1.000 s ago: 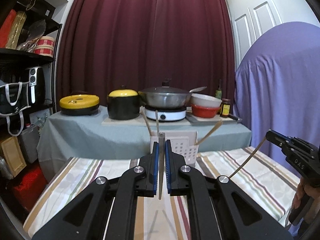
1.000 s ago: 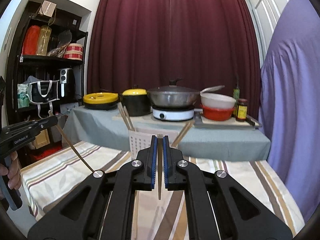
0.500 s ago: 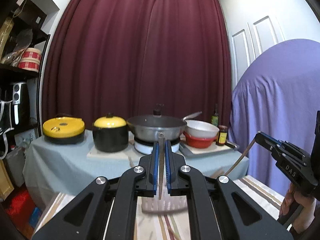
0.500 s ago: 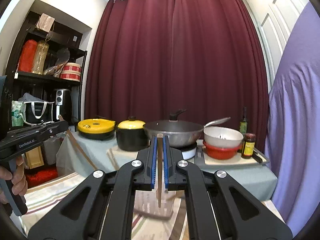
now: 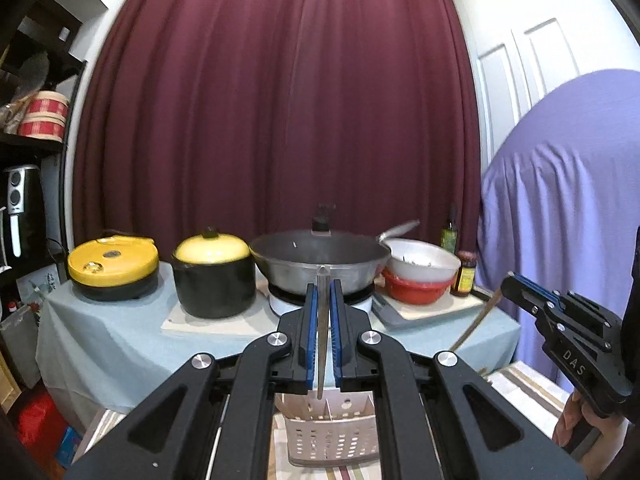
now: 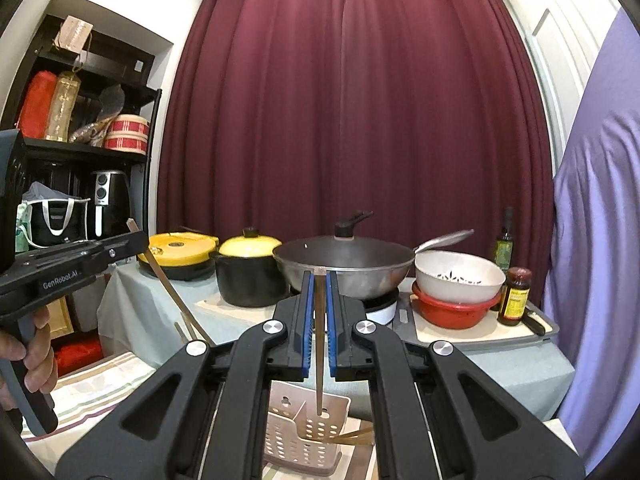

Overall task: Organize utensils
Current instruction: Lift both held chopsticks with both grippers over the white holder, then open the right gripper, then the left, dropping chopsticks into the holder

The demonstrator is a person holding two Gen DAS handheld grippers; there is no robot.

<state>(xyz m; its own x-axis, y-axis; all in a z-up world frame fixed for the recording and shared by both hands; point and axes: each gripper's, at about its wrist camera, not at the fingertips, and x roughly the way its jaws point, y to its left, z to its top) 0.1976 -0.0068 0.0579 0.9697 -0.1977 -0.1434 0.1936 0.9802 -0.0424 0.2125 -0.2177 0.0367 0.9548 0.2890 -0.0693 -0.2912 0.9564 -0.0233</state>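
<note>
The left gripper (image 5: 323, 330) holds one chopstick (image 5: 321, 332) upright, its jaws clamped on it; the right gripper (image 6: 319, 330) grips a second chopstick (image 6: 319, 344) the same way. Both hang above the white perforated utensil basket (image 6: 304, 440) (a few chopsticks already lie in it) on the striped counter (image 6: 104, 384).

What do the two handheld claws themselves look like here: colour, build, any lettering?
Both are matte black plastic with angular linkage arms, silver round pivot bolts and blue ribbed pads inside the fingers. The left claw has a pistol-style handle and white "GenRobot.AI" lettering on its side. The right claw shows embossed "DAS" on its body. No cables or sleeves are visible.
</note>
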